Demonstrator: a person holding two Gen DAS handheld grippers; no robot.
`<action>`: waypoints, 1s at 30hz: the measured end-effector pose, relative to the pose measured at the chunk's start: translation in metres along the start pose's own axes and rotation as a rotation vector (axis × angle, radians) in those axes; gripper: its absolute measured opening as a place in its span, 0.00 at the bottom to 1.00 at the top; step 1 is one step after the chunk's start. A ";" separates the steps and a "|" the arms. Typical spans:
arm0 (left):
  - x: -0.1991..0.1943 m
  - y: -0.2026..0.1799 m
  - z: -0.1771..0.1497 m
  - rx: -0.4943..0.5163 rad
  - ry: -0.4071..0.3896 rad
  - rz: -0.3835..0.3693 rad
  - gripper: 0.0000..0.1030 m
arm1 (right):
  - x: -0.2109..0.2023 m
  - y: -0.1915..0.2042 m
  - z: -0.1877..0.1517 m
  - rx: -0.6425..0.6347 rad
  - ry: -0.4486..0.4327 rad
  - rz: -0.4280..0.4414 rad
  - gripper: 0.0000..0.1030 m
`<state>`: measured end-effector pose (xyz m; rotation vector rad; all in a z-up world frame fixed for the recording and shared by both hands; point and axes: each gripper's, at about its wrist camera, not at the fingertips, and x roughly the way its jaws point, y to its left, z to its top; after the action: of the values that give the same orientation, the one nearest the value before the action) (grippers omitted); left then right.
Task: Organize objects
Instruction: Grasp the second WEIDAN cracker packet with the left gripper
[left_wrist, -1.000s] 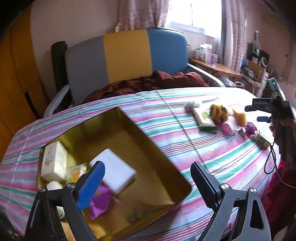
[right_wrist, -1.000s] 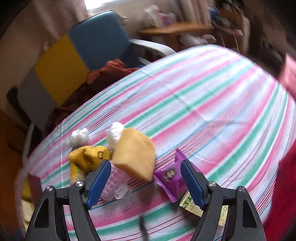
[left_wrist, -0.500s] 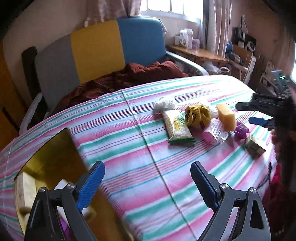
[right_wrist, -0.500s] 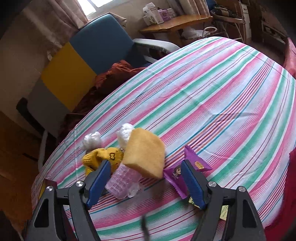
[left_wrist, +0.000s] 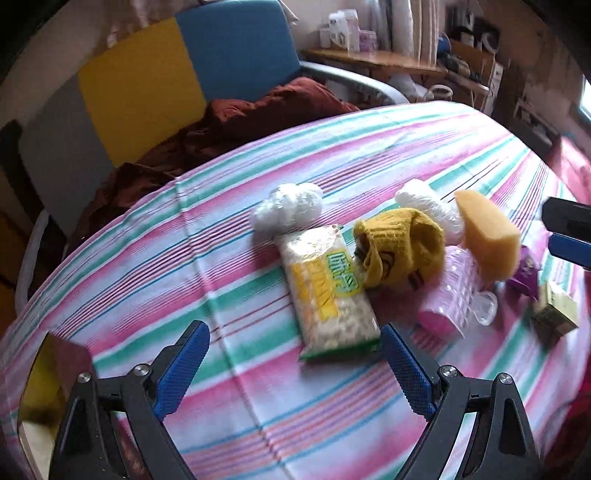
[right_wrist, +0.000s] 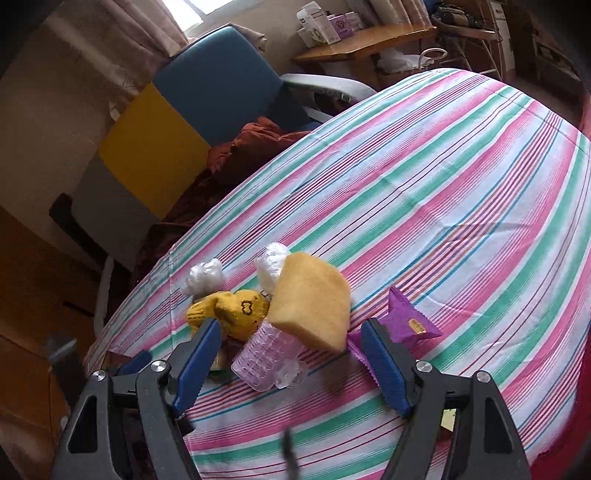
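Counting across the striped table now: two white crumpled plastic bundles, one snack packet with green print, one yellow knitted sock, one yellow sponge, one pink clear bottle, one purple wrapper, one small green-and-cream box. And one gold tin at the left edge.

Daylight is coming from the window up top; fisheye is bending and darkening edges; left wrist view is smearing with motion blur, right view sharper.
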<state>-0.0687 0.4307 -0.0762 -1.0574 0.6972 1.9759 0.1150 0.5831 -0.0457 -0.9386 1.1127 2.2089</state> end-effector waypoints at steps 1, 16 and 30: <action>0.007 -0.003 0.004 0.011 0.006 -0.010 0.91 | 0.001 0.001 0.000 -0.003 0.003 0.000 0.77; 0.031 0.026 -0.004 -0.090 0.031 -0.034 0.45 | 0.008 0.005 -0.003 -0.042 0.027 -0.018 0.77; -0.016 -0.005 -0.080 -0.112 -0.013 -0.030 0.45 | 0.006 -0.019 0.005 0.075 -0.011 -0.028 0.77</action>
<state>-0.0238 0.3679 -0.1040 -1.1144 0.5659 2.0139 0.1220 0.5979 -0.0577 -0.9041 1.1625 2.1322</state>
